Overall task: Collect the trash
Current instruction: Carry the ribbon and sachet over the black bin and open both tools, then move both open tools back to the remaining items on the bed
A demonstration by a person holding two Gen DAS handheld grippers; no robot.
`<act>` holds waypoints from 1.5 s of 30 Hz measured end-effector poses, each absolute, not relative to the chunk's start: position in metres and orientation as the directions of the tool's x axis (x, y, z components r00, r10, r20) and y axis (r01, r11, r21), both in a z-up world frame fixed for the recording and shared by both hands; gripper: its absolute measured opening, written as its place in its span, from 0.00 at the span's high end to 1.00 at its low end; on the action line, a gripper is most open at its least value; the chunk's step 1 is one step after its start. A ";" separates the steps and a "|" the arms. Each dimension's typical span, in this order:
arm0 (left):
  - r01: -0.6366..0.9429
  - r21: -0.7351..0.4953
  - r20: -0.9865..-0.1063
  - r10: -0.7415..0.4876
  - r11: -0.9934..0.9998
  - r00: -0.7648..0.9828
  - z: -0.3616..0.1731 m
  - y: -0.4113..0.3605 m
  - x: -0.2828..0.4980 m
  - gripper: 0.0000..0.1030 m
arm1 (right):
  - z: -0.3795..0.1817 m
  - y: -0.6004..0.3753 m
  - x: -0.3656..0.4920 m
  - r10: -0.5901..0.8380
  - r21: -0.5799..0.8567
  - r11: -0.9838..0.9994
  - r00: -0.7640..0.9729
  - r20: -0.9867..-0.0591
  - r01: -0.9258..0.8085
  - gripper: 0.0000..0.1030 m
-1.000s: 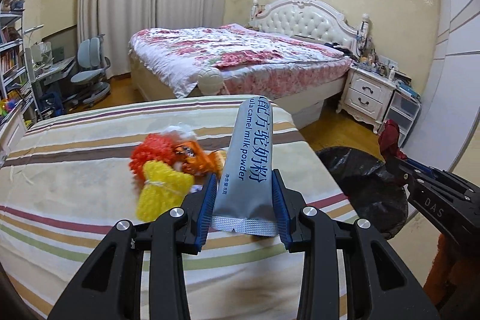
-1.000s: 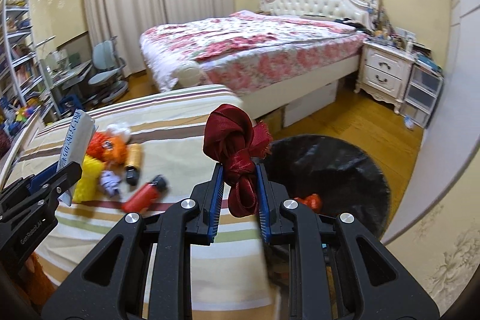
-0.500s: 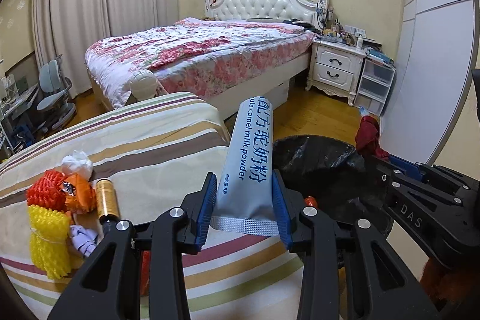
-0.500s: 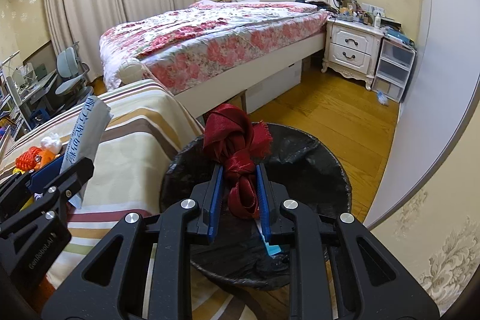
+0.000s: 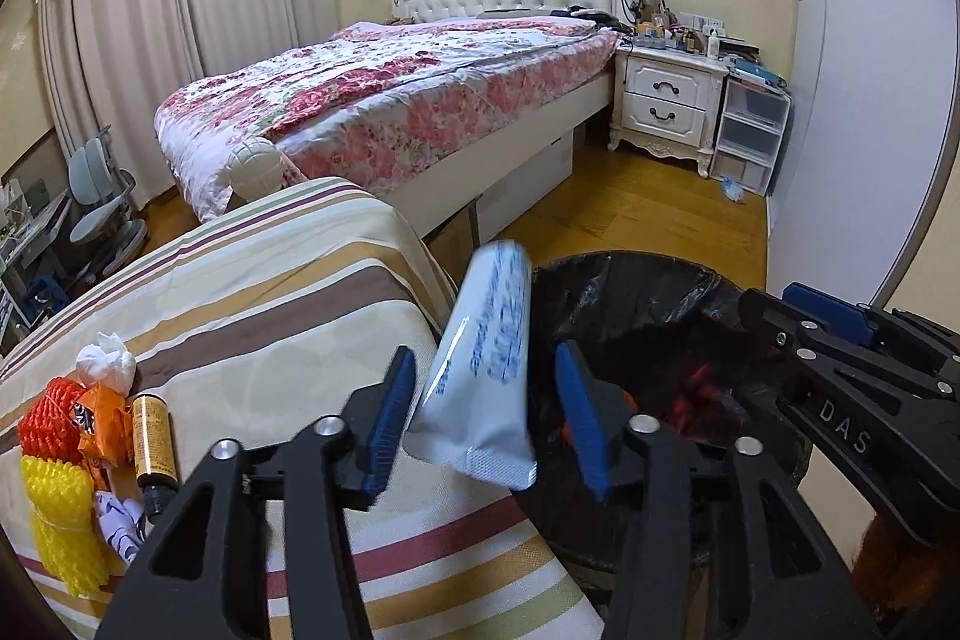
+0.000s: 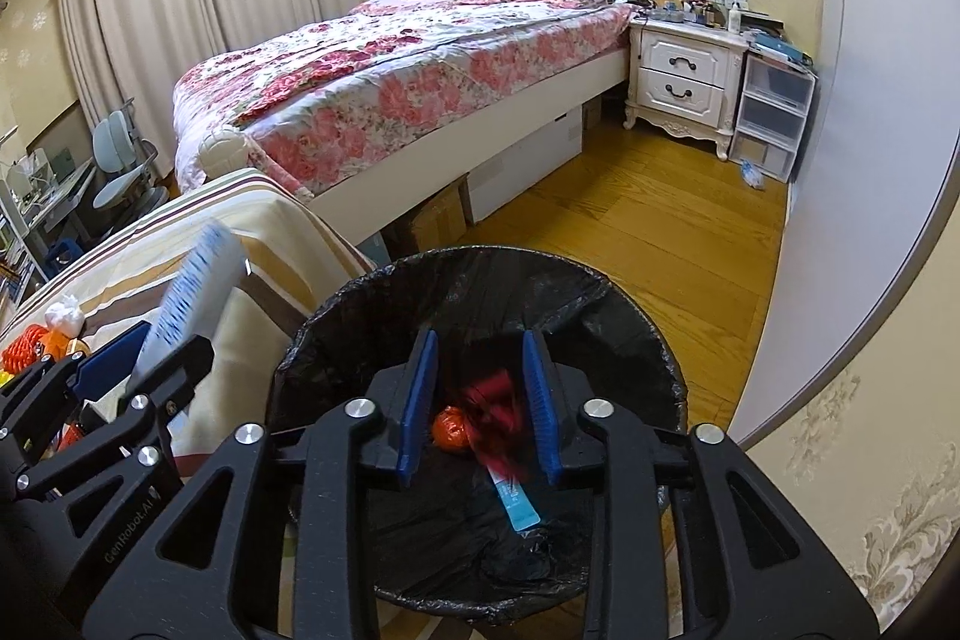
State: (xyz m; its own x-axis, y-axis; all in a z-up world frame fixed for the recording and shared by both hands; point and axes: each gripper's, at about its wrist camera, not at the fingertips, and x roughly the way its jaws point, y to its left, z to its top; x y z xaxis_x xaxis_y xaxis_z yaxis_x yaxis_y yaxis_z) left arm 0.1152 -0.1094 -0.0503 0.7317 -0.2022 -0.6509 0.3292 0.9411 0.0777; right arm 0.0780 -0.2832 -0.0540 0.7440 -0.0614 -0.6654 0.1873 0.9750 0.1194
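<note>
striped table [image 5: 252,316], bottle [image 5: 155,430], mesh nets [image 5: 57,508]; bin [image 6: 600,292]

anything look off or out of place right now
The milk powder sachet hangs tilted and blurred between the left tongs, whose jaws have just been opening, beside the bin rim rather than squarely over it. It may miss.
</note>
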 end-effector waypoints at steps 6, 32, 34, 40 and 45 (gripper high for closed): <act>0.311 0.078 -0.642 -0.191 0.947 0.742 -0.047 -0.105 0.114 0.29 | -0.052 -0.282 0.074 -0.087 0.102 0.974 0.744 -0.663 0.205 0.58; 0.075 0.113 -0.615 0.010 0.991 0.788 -0.025 0.021 0.057 0.27 | -0.039 -0.188 0.036 0.033 0.112 0.992 0.748 -0.662 0.055 0.49; 0.044 0.120 -0.614 0.039 0.992 0.788 -0.026 0.036 0.052 0.27 | -0.040 -0.176 0.034 0.050 0.112 0.993 0.745 -0.665 0.033 0.49; -0.042 0.108 -0.623 0.101 0.993 0.776 -0.031 0.077 0.045 0.27 | -0.041 -0.144 0.031 0.096 0.106 0.994 0.734 -0.672 -0.032 0.49; -0.056 0.065 -0.650 0.085 0.996 0.755 -0.038 0.101 0.052 0.27 | -0.041 -0.123 0.033 0.117 0.096 0.993 0.726 -0.678 -0.070 0.49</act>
